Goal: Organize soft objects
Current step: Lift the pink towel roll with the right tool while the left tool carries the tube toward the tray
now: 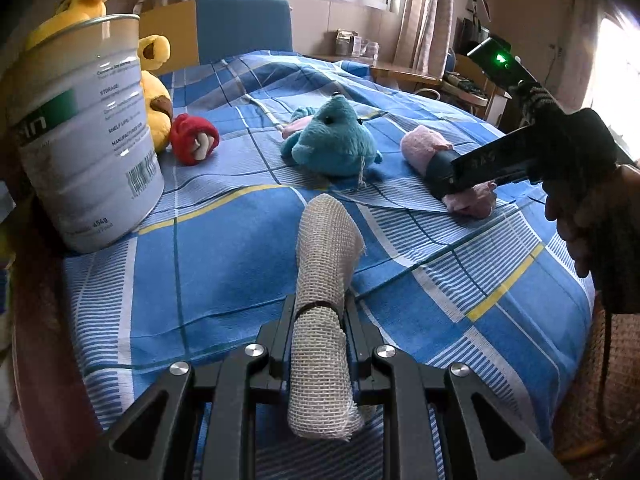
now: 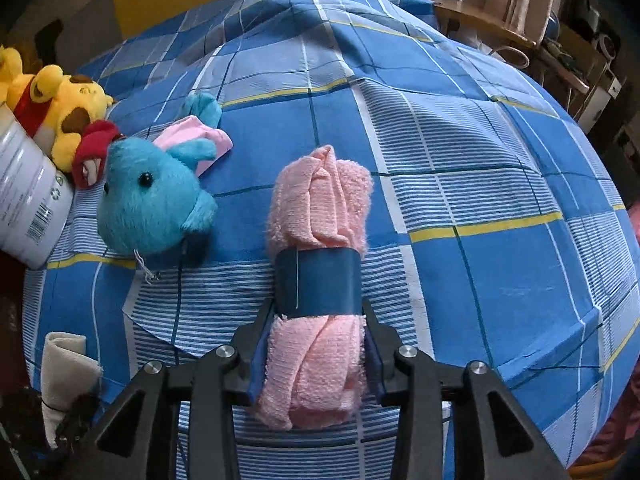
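pink towel (image 2: 320, 208), teal plush (image 2: 152, 200), blue plaid bedsheet (image 2: 480, 160)

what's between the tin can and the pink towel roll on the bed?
Left wrist view: between tin can and pink towel roll lie the red plush and blue plush.

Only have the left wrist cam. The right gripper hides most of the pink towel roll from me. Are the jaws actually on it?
Observer: Yes. The right gripper has its jaws on either side of the rolled pink terry towel, with the pads touching both sides.
Operator: Where along the roll?
Observer: On the near end, just below the dark blue band wrapped around its middle.
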A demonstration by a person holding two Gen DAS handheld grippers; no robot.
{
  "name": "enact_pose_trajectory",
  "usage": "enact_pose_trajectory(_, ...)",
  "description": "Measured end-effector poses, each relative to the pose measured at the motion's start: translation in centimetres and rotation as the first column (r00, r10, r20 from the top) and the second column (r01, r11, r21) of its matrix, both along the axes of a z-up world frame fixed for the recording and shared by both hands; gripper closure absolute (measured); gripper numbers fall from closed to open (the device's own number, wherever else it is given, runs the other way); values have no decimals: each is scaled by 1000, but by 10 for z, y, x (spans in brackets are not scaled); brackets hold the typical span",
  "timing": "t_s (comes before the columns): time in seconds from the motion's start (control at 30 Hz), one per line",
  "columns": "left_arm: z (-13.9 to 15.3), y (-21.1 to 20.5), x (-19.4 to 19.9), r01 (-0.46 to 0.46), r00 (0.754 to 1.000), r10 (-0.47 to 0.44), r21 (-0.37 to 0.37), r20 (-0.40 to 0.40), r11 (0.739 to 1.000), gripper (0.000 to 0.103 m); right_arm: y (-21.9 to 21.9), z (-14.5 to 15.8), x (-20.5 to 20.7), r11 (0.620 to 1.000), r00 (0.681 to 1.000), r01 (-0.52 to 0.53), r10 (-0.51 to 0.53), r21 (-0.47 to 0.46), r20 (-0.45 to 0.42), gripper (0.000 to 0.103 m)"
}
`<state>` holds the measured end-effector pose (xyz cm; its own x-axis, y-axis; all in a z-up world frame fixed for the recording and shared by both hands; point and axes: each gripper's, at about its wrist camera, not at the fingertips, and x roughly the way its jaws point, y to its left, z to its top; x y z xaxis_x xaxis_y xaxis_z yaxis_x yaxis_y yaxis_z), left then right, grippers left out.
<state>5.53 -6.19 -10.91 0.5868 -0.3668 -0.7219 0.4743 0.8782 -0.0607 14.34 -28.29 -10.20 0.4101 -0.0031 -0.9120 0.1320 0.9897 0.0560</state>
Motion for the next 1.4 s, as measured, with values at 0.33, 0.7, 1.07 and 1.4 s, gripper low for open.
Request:
enact_pose_trajectory(0.33, 17, 11, -9, -42, 998, 41, -22, -36, 999, 83, 13, -1, 4, 994, 998, -59, 61, -89, 27, 63)
enact_pose_trajectory(0.7, 80, 46, -31, -129, 987, 135, -65, 84, 989, 83, 12, -1, 2, 994, 997, -65, 68, -91, 32, 63)
enact_pose_trajectory(1.07, 111, 125, -34, -344, 929, 349, -64, 120, 937, 82, 15, -1, 1, 990, 996, -75, 80, -119, 39, 63)
enact_pose_trajectory(1.4, 95, 200, -37, -513, 853, 514, -40, 87, 858, 82, 17, 0, 0, 988, 995, -79, 86, -136, 44, 63)
